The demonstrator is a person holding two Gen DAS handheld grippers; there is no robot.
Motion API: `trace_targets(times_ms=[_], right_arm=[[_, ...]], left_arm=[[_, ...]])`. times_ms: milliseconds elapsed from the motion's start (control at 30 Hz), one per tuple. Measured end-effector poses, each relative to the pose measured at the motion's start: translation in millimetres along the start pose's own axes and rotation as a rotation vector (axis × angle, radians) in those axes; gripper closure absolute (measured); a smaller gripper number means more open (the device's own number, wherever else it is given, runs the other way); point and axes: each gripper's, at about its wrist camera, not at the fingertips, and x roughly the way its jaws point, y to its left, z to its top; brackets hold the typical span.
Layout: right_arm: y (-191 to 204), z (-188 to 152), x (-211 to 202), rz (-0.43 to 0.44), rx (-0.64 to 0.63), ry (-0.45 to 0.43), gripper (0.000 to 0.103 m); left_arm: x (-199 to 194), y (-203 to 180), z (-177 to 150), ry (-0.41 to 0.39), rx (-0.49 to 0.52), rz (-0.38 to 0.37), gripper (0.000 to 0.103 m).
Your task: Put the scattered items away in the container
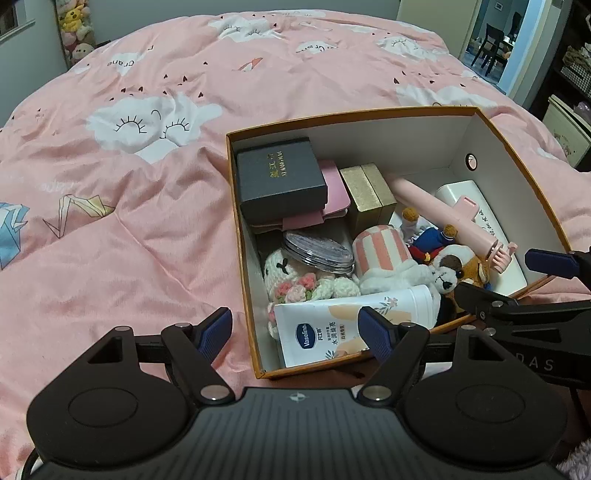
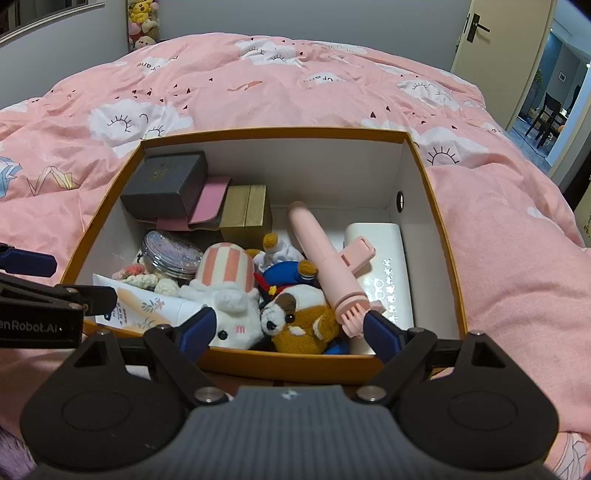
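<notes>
An orange-rimmed cardboard box (image 1: 343, 117) (image 2: 439, 236) sits on the pink bed. It holds a black gift box (image 1: 279, 177) (image 2: 166, 184), a gold box (image 1: 369, 192) (image 2: 245, 210), a round jar (image 1: 317, 253) (image 2: 171, 254), a Vaseline tube (image 1: 332, 332) (image 2: 147, 306), plush toys (image 1: 384, 258) (image 2: 295, 317), a pink brush (image 1: 443, 218) (image 2: 325, 258) and a white case (image 1: 476, 210) (image 2: 384, 273). My left gripper (image 1: 295, 330) is open and empty at the box's near left corner. My right gripper (image 2: 288, 330) is open and empty at the near rim; it also shows in the left wrist view (image 1: 513, 280).
The pink quilt (image 1: 129, 221) (image 2: 258, 81) spreads around the box. Stuffed toys (image 1: 75, 29) (image 2: 144, 22) hang by the far wall. An open doorway (image 1: 495, 40) (image 2: 554, 96) lies at the right. Shelving (image 1: 569, 92) stands at the bed's right side.
</notes>
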Motion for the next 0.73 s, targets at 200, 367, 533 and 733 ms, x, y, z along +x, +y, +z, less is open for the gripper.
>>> trace_targets(times_ms=[200, 367, 533, 733], right_arm=[[0.0, 0.1, 0.0, 0.001, 0.000, -0.001, 0.015], [0.1, 0.2, 0.2, 0.002, 0.000, 0.000, 0.015], [0.2, 0.2, 0.2, 0.002, 0.000, 0.000, 0.015], [0.2, 0.1, 0.2, 0.002, 0.001, 0.000, 0.015]], left_arm=[[1.1, -0.3, 0.1, 0.004, -0.002, 0.001, 0.015], [1.2, -0.3, -0.3, 0.006, 0.001, 0.002, 0.015], [1.0, -0.4, 0.0, 0.007, 0.000, 0.002, 0.015], [1.6, 1.0, -0.6, 0.005, -0.006, 0.003, 0.015]])
